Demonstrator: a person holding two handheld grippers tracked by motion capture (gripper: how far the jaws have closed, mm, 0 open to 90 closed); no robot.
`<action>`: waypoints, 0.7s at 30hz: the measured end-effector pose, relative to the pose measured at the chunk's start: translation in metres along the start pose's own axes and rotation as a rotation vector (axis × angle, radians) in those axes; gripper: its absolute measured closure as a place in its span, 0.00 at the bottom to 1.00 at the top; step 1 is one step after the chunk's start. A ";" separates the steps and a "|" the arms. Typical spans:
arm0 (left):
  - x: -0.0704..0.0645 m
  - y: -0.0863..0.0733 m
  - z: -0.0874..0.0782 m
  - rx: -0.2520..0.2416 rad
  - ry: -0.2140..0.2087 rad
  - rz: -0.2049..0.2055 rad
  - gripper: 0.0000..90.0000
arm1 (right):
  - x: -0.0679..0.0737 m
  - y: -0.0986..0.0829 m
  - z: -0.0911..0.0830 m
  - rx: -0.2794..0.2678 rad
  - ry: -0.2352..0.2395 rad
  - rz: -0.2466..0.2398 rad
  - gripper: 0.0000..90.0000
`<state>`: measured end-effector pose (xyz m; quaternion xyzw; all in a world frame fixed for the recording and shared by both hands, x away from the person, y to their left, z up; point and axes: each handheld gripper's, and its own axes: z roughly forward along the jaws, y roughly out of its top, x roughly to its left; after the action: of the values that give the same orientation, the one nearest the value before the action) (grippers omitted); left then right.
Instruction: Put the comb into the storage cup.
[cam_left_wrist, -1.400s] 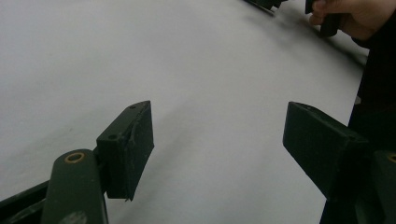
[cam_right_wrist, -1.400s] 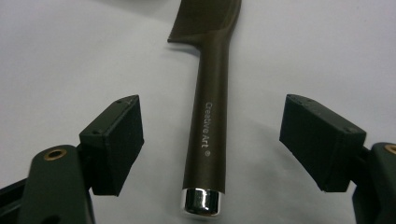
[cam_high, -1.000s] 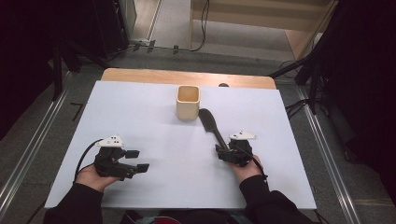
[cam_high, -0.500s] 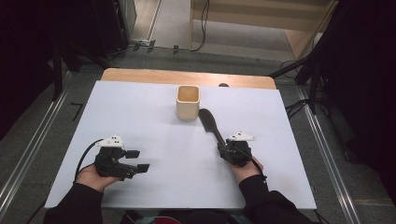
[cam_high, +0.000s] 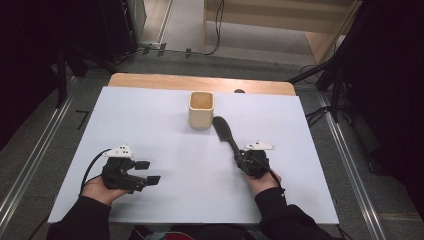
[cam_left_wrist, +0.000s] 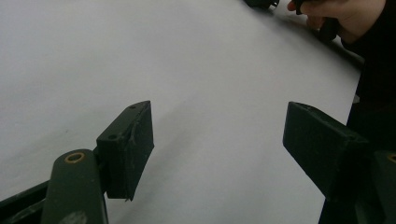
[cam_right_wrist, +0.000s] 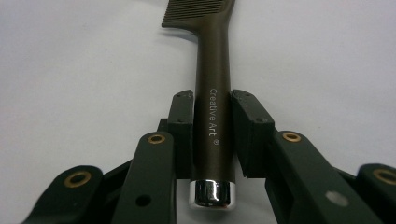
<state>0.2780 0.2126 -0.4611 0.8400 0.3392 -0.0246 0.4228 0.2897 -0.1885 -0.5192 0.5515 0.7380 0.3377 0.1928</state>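
1. My right fingers clamp the handle of a dark comb lying on the white table, its toothed head just beside a small wooden cup; my left gripper rests well apart from them.
2. Left gripper view: my jaws stand wide over bare table.
3. Right gripper view: my pads squeeze the comb's handle, which reads "Creative Art", a chrome cap at its end.

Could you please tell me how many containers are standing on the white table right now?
1. A single tan square cup stands upright near the table's far edge, just left of the dark comb whose handle the right gripper clamps.
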 end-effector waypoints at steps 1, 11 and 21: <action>0.000 0.000 0.000 0.000 0.000 -0.001 0.28 | -0.001 0.000 0.000 0.001 0.002 0.002 0.77; 0.001 0.000 -0.001 0.001 0.002 -0.003 0.28 | -0.006 0.004 -0.001 0.021 0.018 0.052 0.78; 0.001 0.001 0.000 0.001 -0.002 -0.009 0.28 | -0.011 0.008 -0.005 0.018 0.041 0.074 0.78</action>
<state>0.2791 0.2127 -0.4607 0.8386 0.3424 -0.0274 0.4228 0.2953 -0.1993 -0.5108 0.5730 0.7239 0.3494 0.1602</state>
